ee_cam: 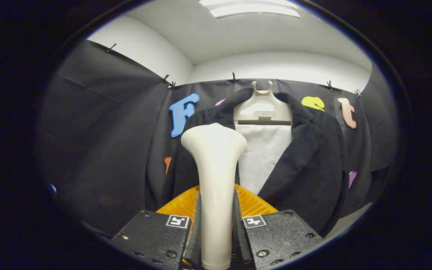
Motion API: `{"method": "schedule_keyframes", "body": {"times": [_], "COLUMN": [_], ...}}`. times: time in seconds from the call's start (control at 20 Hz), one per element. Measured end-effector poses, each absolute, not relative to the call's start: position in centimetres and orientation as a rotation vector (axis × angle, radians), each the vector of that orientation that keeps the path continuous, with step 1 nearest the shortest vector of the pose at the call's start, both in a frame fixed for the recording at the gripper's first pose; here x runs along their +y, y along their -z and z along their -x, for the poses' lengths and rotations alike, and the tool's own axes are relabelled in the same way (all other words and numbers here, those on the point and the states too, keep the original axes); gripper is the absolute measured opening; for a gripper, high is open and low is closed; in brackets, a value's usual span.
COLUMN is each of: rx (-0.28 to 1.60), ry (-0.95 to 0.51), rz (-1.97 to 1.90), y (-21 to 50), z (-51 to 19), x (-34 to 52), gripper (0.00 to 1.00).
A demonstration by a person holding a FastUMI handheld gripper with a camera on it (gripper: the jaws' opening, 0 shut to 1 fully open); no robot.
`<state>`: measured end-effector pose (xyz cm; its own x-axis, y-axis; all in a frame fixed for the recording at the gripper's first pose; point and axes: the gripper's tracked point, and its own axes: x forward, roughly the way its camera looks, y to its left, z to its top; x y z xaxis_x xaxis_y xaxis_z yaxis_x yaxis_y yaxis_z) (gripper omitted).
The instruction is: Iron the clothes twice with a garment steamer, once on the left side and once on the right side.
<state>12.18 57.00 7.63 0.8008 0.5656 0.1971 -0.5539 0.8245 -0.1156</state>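
The hand-held gripper point(216, 225) pinches the handle of a cream garment steamer point(215, 176) between both fingers, holding it upright so its head faces a black jacket point(313, 161). The jacket hangs just beyond on a white hanger point(263, 107), front open, ready for steaming.

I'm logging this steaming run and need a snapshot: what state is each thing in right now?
Claw: shut on the steamer handle, both fingers pressing its sides.
Garment steamer: held upright, its head raised in front of the jacket's left half as seen; no steam visible.
Jacket: hanging on the hanger, front open, pale lining showing.
Hanger: upright against the booth wall, carrying the jacket.
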Motion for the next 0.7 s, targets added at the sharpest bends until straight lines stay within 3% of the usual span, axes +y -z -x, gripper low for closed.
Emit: {"method": "schedule_keyframes", "body": {"times": [0.7], "rx": [-0.132], "ry": [-0.637], "rz": [0.127], "y": [0.4], "z": [-9.5], "x": [55.0], "gripper": [0.39]}}
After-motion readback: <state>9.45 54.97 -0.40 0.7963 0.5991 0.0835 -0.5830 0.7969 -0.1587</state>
